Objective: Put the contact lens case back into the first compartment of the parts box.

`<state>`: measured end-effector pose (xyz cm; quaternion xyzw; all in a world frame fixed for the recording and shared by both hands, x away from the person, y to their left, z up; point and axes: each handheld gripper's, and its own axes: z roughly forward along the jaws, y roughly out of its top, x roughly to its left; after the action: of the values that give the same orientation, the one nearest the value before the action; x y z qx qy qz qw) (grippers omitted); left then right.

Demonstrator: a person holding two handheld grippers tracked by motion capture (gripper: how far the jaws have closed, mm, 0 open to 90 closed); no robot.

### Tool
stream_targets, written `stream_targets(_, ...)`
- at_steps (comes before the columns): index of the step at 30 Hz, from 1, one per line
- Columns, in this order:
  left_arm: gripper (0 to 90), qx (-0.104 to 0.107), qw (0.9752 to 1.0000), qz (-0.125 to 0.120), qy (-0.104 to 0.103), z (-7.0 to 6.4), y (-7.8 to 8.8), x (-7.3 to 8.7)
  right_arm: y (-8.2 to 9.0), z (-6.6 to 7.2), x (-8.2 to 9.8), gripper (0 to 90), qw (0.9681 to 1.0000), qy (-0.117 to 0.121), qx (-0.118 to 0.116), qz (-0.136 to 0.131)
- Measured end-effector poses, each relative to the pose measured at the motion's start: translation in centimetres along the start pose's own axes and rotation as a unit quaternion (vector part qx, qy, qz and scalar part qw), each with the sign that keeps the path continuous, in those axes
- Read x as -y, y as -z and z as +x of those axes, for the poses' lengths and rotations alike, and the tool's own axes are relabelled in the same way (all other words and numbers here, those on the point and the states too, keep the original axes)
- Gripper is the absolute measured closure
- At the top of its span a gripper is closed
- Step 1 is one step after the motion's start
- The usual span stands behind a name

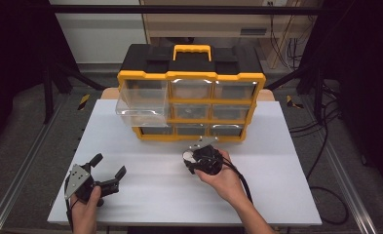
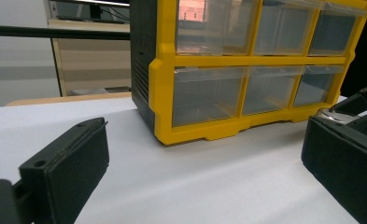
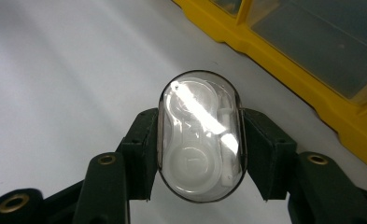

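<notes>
Drawer contents of the organizer [image 1: 191,92] can't be made out: the fronts are clear plastic, but only glare and grey shadow are seen behind them in the high view. The upper-left drawer [image 1: 143,103] is pulled forward out of the yellow frame; whether anything lies in it cannot be told. In the left gripper view the cabinet [image 2: 246,70] is cut off at the top and right edges of the frame.

The right gripper [image 1: 193,159] is largely covered by the right hand [image 1: 218,173] at lower centre of the high view, so the grip can't be read there. In the right gripper view it is clear: the jaws are clamped on the long sides of a small case [image 3: 201,136], held above the table [image 3: 55,93] near the yellow base of the organizer [image 3: 284,60] at upper right of the frame.

The case is an oval capsule of transparent, glossy plastic with a dark rim; white moulded parts are seen inside (round and curved forms, exact identity unclear under the glare streak).

The left gripper [image 1: 109,171] sits at lower left of the high view, held by the left hand [image 1: 86,209], jaws spread wide with nothing between them. Jaws are matte black and blocky. The table top [image 1: 145,195] is a smooth white sheet.
</notes>
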<state>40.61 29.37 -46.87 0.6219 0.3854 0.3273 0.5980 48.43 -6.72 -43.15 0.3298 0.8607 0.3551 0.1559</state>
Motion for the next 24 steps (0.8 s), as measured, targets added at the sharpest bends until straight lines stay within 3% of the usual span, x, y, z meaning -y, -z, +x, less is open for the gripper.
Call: stream_targets(24,0.6,-0.003,1.0000,-0.005,0.000,0.2,0.1,-0.1,3.1,0.0,-2.0,49.0,0.9994,0.022,0.013,-0.023)
